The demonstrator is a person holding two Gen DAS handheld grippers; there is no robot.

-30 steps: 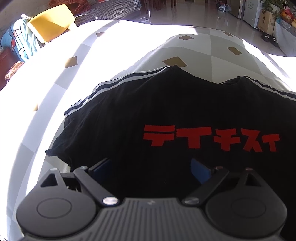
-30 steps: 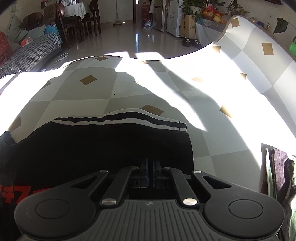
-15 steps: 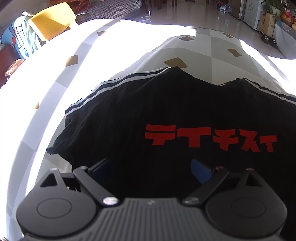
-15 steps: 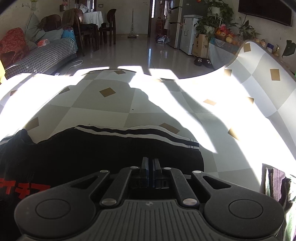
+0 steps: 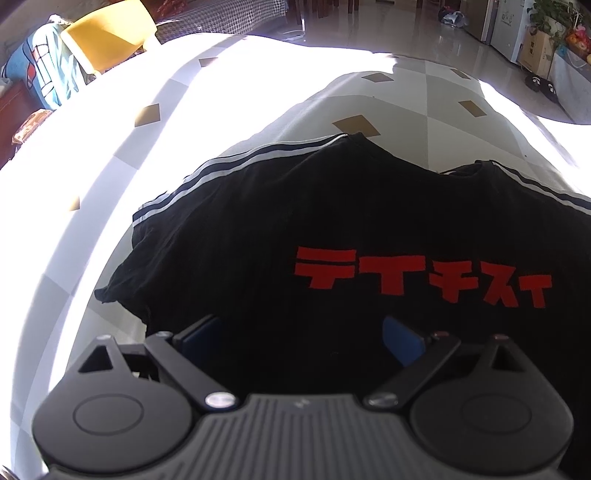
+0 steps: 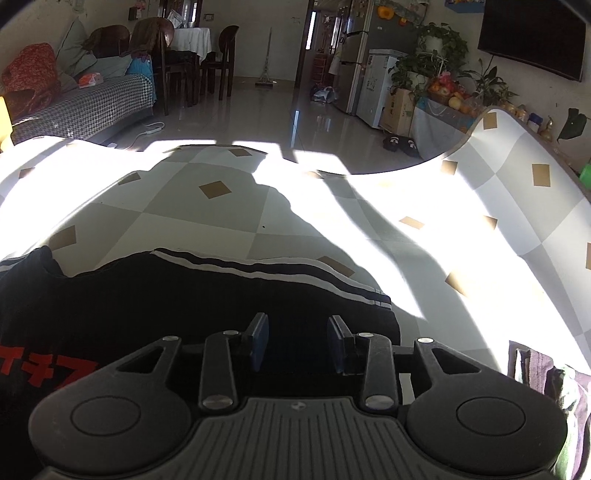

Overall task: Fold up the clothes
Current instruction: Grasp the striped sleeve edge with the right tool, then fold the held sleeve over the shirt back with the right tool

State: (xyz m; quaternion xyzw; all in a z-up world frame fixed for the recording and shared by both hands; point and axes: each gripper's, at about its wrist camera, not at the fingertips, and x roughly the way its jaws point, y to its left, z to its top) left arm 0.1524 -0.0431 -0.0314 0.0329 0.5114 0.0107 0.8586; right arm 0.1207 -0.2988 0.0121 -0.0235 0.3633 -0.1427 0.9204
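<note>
A black T-shirt (image 5: pixel 332 221) with red lettering and white-striped shoulders lies spread flat on the checked table cover (image 5: pixel 406 99). My left gripper (image 5: pixel 301 332) hovers open over the shirt's lower body, its blue pads wide apart with only flat cloth below. In the right wrist view the same black T-shirt (image 6: pixel 184 295) fills the lower left. Over its right sleeve my right gripper (image 6: pixel 297 343) has its jaws opening; the pads stand apart and press on nothing.
A striped green and purple cloth (image 6: pixel 543 373) lies at the table's right edge. A yellow chair (image 5: pixel 107 33) and a blue cushion (image 5: pixel 48 74) stand beyond the table's left side. The table cover's (image 6: pixel 369 221) far half is bare and sunlit.
My right gripper went from shut to apart and tilted up, so more of the room shows. The left gripper and the shirt have kept still.
</note>
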